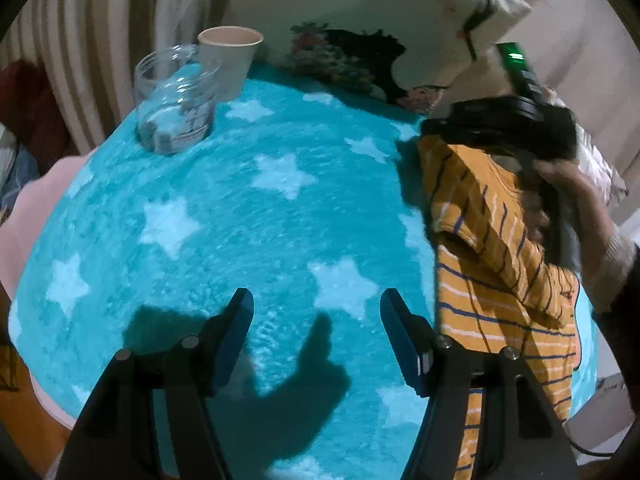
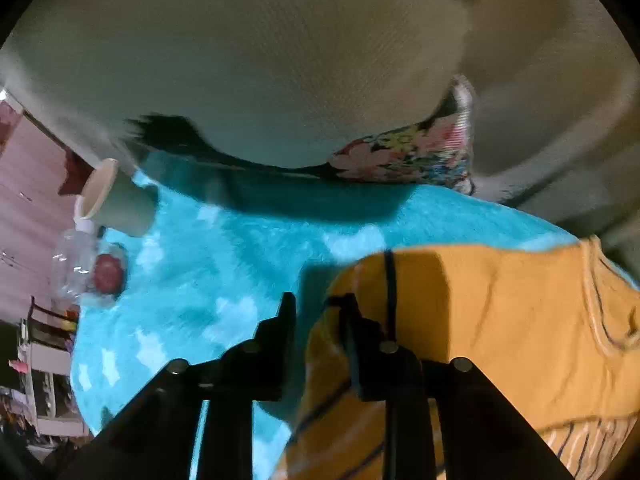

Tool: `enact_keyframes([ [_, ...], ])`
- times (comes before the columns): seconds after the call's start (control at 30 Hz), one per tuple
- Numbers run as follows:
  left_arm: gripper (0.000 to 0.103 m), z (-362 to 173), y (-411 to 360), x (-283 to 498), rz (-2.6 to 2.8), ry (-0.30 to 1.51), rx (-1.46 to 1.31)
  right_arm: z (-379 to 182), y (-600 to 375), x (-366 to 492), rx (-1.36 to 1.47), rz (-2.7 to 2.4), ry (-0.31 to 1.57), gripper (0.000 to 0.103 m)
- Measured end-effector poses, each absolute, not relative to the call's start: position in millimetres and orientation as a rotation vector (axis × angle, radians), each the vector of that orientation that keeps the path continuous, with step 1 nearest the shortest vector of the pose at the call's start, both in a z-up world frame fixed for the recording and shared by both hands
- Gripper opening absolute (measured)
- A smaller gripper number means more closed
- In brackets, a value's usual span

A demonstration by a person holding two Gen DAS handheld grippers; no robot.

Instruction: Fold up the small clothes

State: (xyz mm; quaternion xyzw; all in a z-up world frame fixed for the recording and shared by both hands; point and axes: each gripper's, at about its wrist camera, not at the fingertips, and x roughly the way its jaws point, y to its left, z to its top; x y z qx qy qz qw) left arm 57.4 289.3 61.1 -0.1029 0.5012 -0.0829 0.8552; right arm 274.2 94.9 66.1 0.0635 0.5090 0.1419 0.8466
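Note:
A small orange shirt with blue and white stripes [image 1: 496, 280] lies at the right side of the turquoise star blanket [image 1: 248, 208]. In the left wrist view the right gripper [image 1: 448, 136] holds a lifted edge of the shirt above the blanket. In the right wrist view the shirt [image 2: 500, 320] drapes over the right finger and the gripper [image 2: 316, 308] is nearly shut on its edge. My left gripper [image 1: 316, 312] is open and empty, low over the blanket, left of the shirt.
A clear glass jar [image 1: 176, 100] and a beige cup [image 1: 230, 60] stand at the blanket's far left edge. A cream pillow with floral print [image 1: 360, 60] lies at the back. The jar [image 2: 88, 268] and cup [image 2: 116, 204] show at the left.

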Motion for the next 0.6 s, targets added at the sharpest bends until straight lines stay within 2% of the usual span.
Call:
enact_keyframes([
  [0.07,0.065,60.1,283.7,59.0,-0.183,1.058,-0.207,77.5,81.7,245.0,0.143,0.309,1.025,0.046],
  [0.1,0.065,60.0,279.8,59.6,-0.187,1.062,-0.203,82.7,72.0,227.7,0.145,0.314,1.003,0.048],
  [0.27,0.066,66.5,261.6,54.2,-0.17,1.057,-0.182,104.0,-35.8,136.7,0.176,0.187,0.925,0.048],
  [0.3,0.067,68.3,255.3,51.3,-0.164,1.057,-0.183,105.4,-59.8,125.1,0.19,0.144,0.919,0.051],
  [0.47,0.068,69.4,227.3,38.6,-0.159,1.079,-0.212,91.3,-177.4,60.7,0.372,-0.031,0.935,0.055],
  [0.6,0.068,72.6,192.5,22.2,-0.172,1.087,-0.216,64.7,-201.9,37.3,0.422,0.004,0.991,0.055],
])
